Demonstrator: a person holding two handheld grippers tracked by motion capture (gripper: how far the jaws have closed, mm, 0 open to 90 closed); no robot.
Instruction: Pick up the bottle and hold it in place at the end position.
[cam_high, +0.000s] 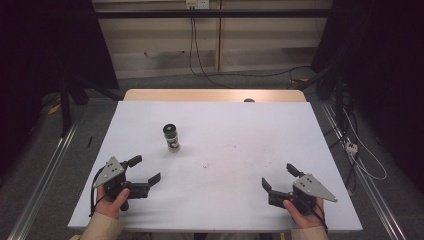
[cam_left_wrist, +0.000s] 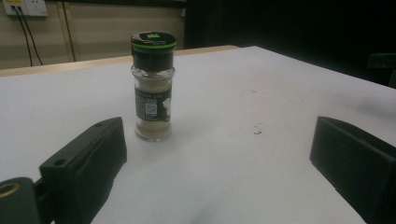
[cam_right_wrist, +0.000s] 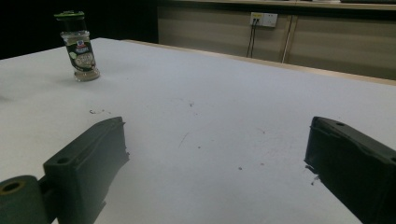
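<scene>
Spice jar (cam_high: 172, 137), upright on the white table (cam_high: 240, 200), left of centre and slightly toward the far edge; clear glass body with pale powder inside, a label, and a dark cap with a green rim, closed. Nothing touches it. Left gripper (cam_high: 147, 169) rests near the table's front-left edge, jaws spread wide with nothing between them; in the left gripper view the jar (cam_left_wrist: 152, 86) stands ahead of the jaws, nearer the left one. Right gripper (cam_high: 280, 175) sits near the front-right edge, well apart from the jar, jaws likewise spread and empty; in the right gripper view the jar (cam_right_wrist: 80, 46) appears far off at upper left. A few dark specks (cam_high: 206, 165) mark the table's middle. Judged from this, handling of the jar has not begun: approach, grasp and any further step all remain.
</scene>
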